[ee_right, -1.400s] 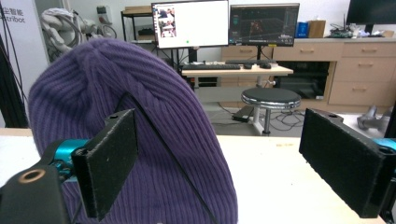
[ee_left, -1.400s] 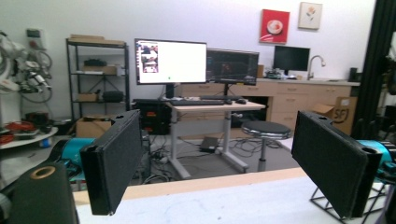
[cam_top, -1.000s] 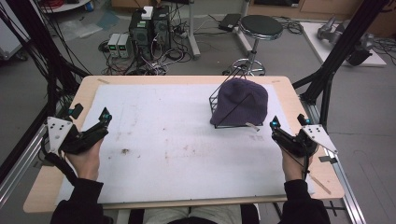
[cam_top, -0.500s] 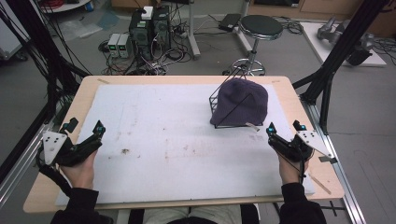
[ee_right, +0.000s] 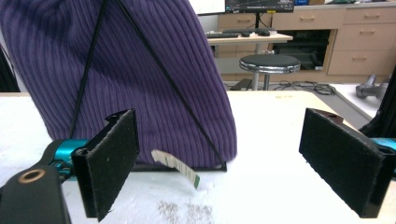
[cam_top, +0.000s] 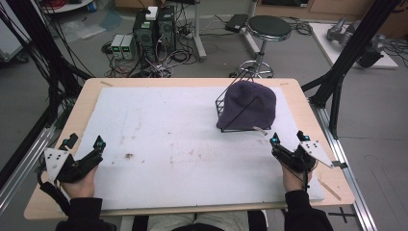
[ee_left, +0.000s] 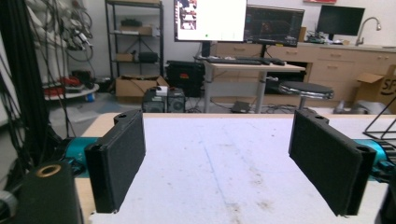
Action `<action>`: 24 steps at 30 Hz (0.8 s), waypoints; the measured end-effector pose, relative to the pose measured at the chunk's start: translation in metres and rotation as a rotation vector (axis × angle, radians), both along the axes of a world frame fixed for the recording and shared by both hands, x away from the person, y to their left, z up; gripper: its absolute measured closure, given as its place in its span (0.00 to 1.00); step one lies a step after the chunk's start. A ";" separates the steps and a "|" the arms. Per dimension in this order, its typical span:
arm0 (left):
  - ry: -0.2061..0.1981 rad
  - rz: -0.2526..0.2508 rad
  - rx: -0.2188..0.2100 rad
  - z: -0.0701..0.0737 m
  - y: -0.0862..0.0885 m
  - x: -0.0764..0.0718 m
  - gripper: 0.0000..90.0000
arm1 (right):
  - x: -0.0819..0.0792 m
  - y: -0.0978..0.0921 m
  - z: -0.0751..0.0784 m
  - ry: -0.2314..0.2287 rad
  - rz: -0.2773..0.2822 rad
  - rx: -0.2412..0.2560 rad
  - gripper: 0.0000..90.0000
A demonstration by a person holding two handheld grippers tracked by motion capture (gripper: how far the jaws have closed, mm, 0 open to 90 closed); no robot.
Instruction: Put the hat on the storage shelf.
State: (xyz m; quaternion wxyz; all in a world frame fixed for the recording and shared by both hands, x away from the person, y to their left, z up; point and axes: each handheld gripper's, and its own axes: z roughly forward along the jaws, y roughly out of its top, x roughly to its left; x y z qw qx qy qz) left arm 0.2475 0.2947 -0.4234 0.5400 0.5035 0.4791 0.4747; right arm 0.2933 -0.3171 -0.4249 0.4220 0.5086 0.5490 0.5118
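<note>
**High view: beanie sits just ahead of my right claw**

High view puts the purple beanie, draped over a black wire stand, directly ahead of my right claw and slightly toward its left, near but not touching. My left claw is well apart from it, across the whole pad, so I judge the right hand the natural one to reach.

Through the right gripper view the beanie rises upright beyond my jaws, which stand wide with nothing between them; a small paper tag hangs out at its lower edge, nearest the left jaw. My left claw is also spread wide and empty.

Both claws rest low over a white pad with scuffs and brown specks, laid on the wooden table. Beyond the beanie, a stool, computer boxes and cables crowd the floor.
</note>
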 end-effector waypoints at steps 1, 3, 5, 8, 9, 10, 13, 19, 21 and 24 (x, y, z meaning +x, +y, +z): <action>0.004 -0.005 0.004 -0.002 0.000 -0.001 0.22 | 0.000 0.000 -0.003 0.002 -0.002 0.005 0.13; 0.014 -0.008 0.011 -0.007 0.000 -0.002 0.22 | 0.001 0.000 -0.007 0.003 -0.007 -0.008 0.13; 0.029 -0.010 0.016 -0.012 -0.001 -0.002 0.22 | 0.002 0.000 -0.009 0.011 -0.008 -0.007 0.13; 0.042 -0.017 0.012 -0.014 -0.002 -0.003 0.22 | 0.004 0.000 -0.014 0.070 -0.025 0.011 0.13; 0.043 -0.018 0.014 -0.014 -0.003 -0.003 0.22 | 0.005 0.000 -0.016 0.089 -0.023 0.019 0.13; 0.046 -0.019 0.019 -0.015 -0.004 -0.003 0.22 | 0.005 -0.001 -0.018 0.105 -0.024 0.015 0.13; 0.062 -0.012 -0.004 -0.016 -0.003 -0.003 0.21 | 0.005 -0.002 -0.019 0.097 -0.025 0.010 0.13; 0.068 -0.006 -0.038 -0.018 0.001 -0.002 0.21 | 0.004 -0.002 -0.017 0.075 0.008 0.033 0.13; 0.075 -0.012 -0.041 -0.019 0.001 0.000 0.21 | 0.005 -0.002 -0.017 0.066 0.017 0.018 0.13; 0.082 -0.023 -0.034 -0.020 -0.002 0.001 0.21 | 0.004 -0.001 -0.016 0.068 0.028 0.028 0.13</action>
